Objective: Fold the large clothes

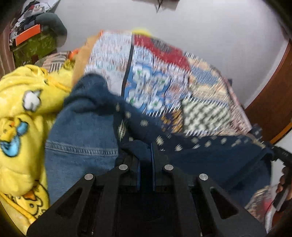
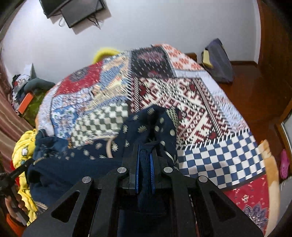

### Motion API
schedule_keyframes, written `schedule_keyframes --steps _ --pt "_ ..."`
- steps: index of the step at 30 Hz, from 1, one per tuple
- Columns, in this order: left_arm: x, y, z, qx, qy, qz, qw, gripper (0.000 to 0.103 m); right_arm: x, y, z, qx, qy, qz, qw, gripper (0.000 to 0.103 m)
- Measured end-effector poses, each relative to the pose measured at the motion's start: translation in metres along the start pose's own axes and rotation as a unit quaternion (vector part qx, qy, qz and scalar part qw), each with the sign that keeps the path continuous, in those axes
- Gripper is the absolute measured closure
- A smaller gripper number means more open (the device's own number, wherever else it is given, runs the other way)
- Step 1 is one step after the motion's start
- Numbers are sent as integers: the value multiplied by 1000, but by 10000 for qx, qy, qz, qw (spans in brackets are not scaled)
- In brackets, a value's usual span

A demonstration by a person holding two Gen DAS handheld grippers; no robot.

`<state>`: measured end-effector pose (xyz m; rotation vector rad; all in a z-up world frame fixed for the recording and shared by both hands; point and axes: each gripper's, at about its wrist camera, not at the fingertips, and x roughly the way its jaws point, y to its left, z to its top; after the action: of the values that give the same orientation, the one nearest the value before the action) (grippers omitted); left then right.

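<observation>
In the left wrist view the left gripper [image 1: 146, 145] sits at the lower centre of the frame, its jaws pressed together on a fold of the navy patterned garment [image 1: 209, 151], which stretches from there to the right edge of the frame. Blue jeans [image 1: 82, 138] lie just left of the gripper, touching the navy cloth, and a yellow fleece with duck prints [image 1: 20, 113] fills the left side. Behind them the patchwork quilt [image 1: 155, 76] covers the bed, blurred by motion. At the far right edge the right gripper [image 1: 281, 153] shows only in part, with the person's hand [image 1: 284, 184] on its grip below it.

In the right wrist view the right gripper [image 2: 145, 147] is at the lower centre, jaws clamped on a bunched edge of the same navy patterned garment [image 2: 82, 160], whose cloth rises between the blue pads [image 2: 137, 164] and spreads toward the lower left. The quilt [image 2: 200, 109] lies beneath and beyond it. A dark bag [image 2: 219, 60] leans on the wooden floor at upper right, and a dark screen [image 2: 76, 9] hangs on the white wall at upper left
</observation>
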<state>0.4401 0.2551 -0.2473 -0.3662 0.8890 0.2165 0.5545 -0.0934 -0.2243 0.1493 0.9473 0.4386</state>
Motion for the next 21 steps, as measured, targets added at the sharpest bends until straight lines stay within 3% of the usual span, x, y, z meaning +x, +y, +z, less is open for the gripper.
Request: schedule_keyframes --steps 4,10,11,13,17,21 --pt "23 -2 -12 187 345 76 9992 93 0 -3 -3 -120 -28 41 9999 93" --pt "7 -9 -20 479 537 168 9973 92 -23 11 -6 -508 55 -535 9973 69" --pt "1 -10 -20 533 546 198 9969 88 -30 14 -8 -658 18 -667 9956 65" --pt "-14 -14 -20 678 535 305 9958 67 -46 19 -14 -928 -44 -741 9929 64" --pt "-61 -25 -19 992 107 123 9949 61 -77 27 -26 -1158 -130 -568 9916 64" --pt "-96 -40 -21 1158 -281 -45 9929 49 -95 41 -38 -1358 -186 -281 9902 60"
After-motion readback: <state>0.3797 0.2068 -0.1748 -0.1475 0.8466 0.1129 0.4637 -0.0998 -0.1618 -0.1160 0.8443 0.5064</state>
